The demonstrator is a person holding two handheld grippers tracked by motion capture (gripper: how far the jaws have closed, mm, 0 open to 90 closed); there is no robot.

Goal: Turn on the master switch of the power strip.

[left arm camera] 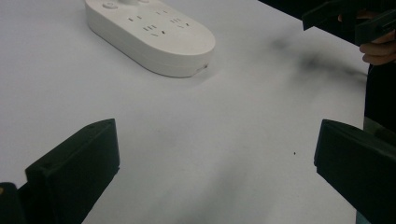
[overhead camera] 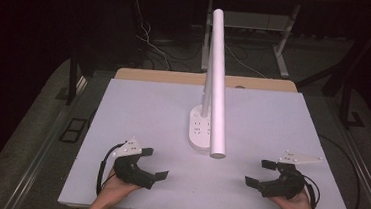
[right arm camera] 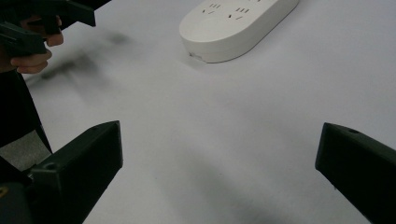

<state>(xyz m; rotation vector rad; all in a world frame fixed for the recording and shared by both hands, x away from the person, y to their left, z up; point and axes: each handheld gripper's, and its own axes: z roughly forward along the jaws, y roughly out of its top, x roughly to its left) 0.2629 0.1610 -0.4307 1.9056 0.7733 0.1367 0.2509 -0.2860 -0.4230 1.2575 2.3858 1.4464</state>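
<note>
Left hand-held gripper (overhead camera: 156, 163) and right hand-held gripper (overhead camera: 257, 172): jaws wide apart, empty, low over white desk (overhead camera: 138, 111). Ahead, between both: white power strip (overhead camera: 199, 130) under lamp (overhead camera: 218, 82).

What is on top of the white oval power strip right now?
In the high view, a white lamp post rises from the far end of the white oval power strip, and its long white tube hangs over the sockets, hiding part of the top. No plugs visible.

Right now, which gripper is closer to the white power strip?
Left, narrowly. The left gripper sits at the near left of the power strip, fingers spread wide; the right gripper sits a little farther off at the near right, also open. Neither touches it.
</note>
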